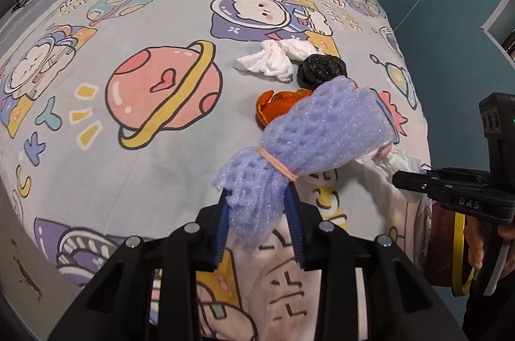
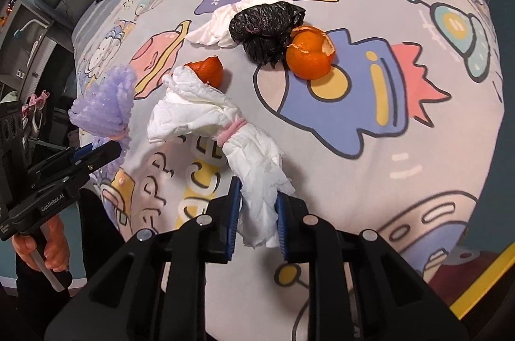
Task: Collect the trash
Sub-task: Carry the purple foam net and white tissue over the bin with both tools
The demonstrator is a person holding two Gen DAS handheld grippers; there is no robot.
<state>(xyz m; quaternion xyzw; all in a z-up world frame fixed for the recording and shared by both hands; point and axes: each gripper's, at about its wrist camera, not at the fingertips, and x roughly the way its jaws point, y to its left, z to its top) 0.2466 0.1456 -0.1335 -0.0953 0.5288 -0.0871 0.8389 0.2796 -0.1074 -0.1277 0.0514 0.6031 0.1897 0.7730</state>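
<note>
left tongs (image 1: pixel 257 212): clamped on purple foam net (image 1: pixel 322 128), lifted off bed (image 1: pixel 145 167)
right tongs (image 2: pixel 257 215): clamped on banded tissue wad (image 2: pixel 206 115)
left on bed: loose tissue (image 1: pixel 267 61), black bag (image 2: pixel 267 25), orange peels (image 2: pixel 309 51)
bin: not in view
obstructions: none seen

Orange peel (image 1: pixel 273 103): half hidden behind the purple foam net (image 1: pixel 325 128).
Right-hand tissue bundle (image 1: pixel 386 177): mostly hidden.
Black bag (image 1: pixel 318 67): partly covered.
</note>
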